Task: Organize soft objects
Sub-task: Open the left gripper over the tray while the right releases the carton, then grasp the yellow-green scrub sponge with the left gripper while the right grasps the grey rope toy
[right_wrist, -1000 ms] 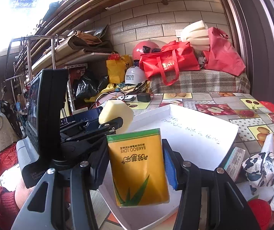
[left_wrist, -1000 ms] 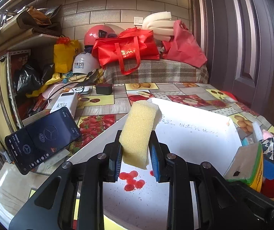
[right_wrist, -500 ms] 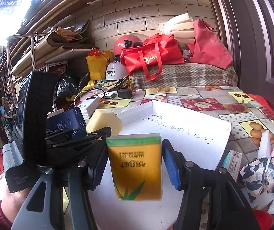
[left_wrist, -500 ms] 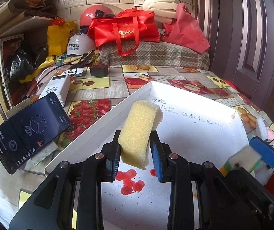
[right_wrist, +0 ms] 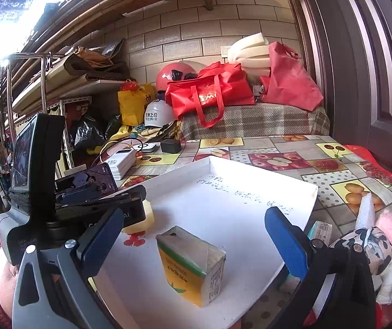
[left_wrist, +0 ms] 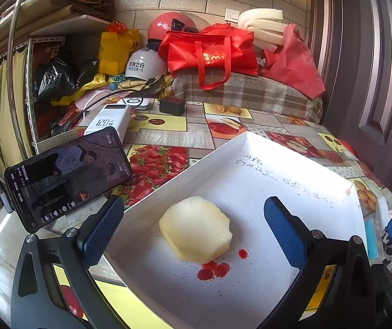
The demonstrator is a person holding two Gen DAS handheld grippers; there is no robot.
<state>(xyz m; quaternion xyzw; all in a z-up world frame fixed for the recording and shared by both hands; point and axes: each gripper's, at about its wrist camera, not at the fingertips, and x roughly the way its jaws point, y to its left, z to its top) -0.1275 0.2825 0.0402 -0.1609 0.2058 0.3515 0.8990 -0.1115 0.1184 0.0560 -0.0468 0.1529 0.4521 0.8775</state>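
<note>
Sponge, pale yellow, porous, with chopped corners, lies flat near the white tray's near-left edge beside red stains. Nearby the glossy yellow-green tissue pack rests on its side. Left gripper and right gripper have just opened wide, gripping nothing.

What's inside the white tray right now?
In the white tray: a yellow sponge lying flat, a yellow tissue pack, red spots and handwriting. The left gripper hides its near-left corner in the right view.
</note>
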